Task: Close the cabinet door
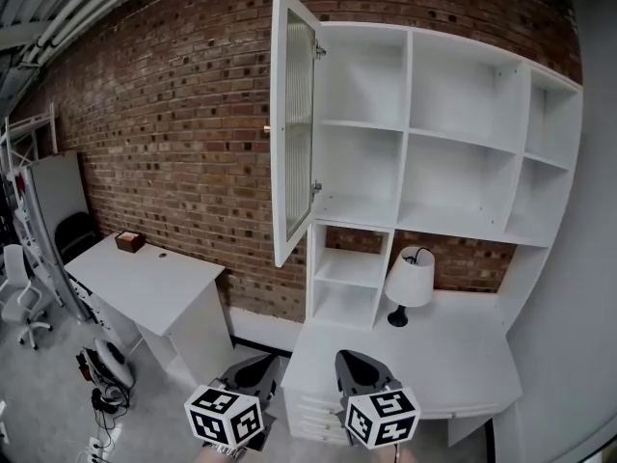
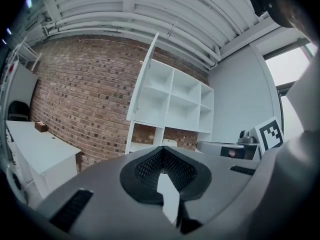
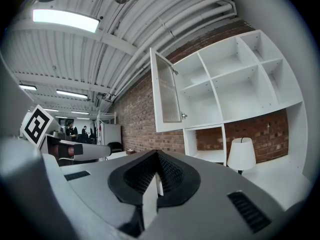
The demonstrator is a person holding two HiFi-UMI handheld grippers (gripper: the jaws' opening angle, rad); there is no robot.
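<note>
White-framed ribbed-glass cabinet door (image 1: 294,123) stands swung wide open on the shelf unit's left column, above the white worktop (image 1: 453,350). Pinched closed and empty: left tongs (image 1: 251,372), right tongs (image 1: 361,367), well short of it. Probably closed because a push needs no grasp.

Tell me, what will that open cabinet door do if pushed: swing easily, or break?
The door hangs on two hinges, so it should probably swing shut as one stiff piece. Its ribbed panel looks like glass, so a hard slam might crack it; a gentle push on the frame seems safer.
</note>
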